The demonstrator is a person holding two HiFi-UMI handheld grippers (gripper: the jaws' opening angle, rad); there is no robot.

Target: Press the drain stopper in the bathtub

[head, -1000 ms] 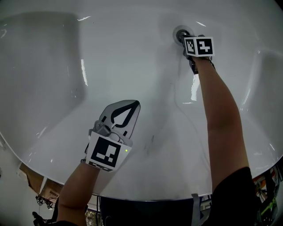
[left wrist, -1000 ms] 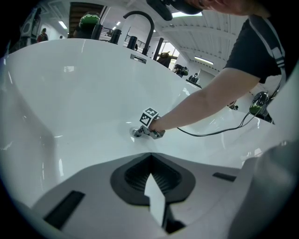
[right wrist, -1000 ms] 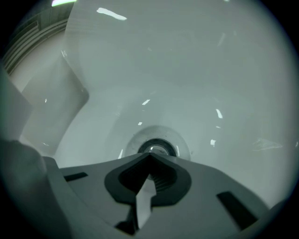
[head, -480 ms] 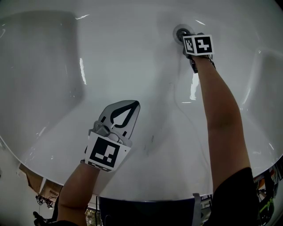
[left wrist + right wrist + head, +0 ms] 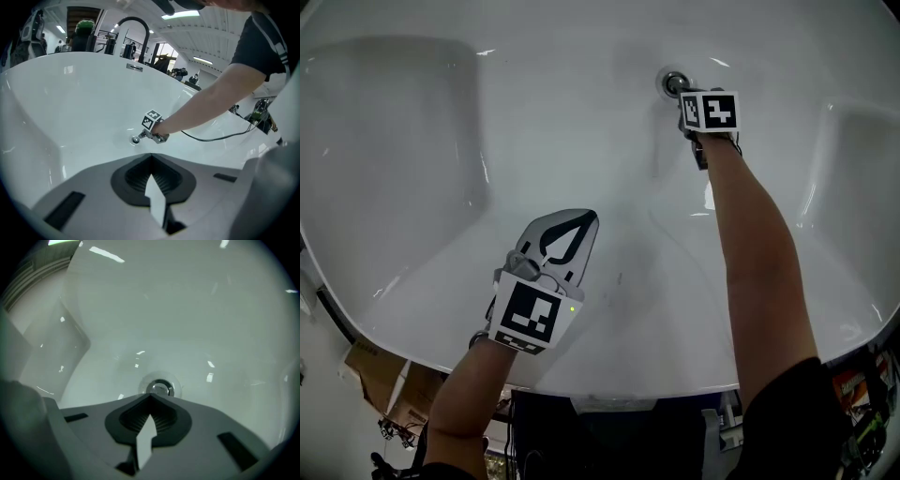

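The right gripper is pointing its tips at the near edge of the chrome drain stopper, which is sitting in the white bathtub's floor. Its 2 jaws are pressing together, empty. The left gripper is hovering well apart over the tub's near slope, jaws likewise closed on nothing.

Looks straight along the right gripper: shut to a single point, with nothing held between the ridged dark pads. Ends right at the near rim of the drain stopper; cannot tell whether touching or just short of it. Round, chrome, set in a shallow ring low in the floor of the bathtub. Glossy white on every side, curving up toward the far wall. Toward the left edge, a stepped recess moulded into the tub's side.
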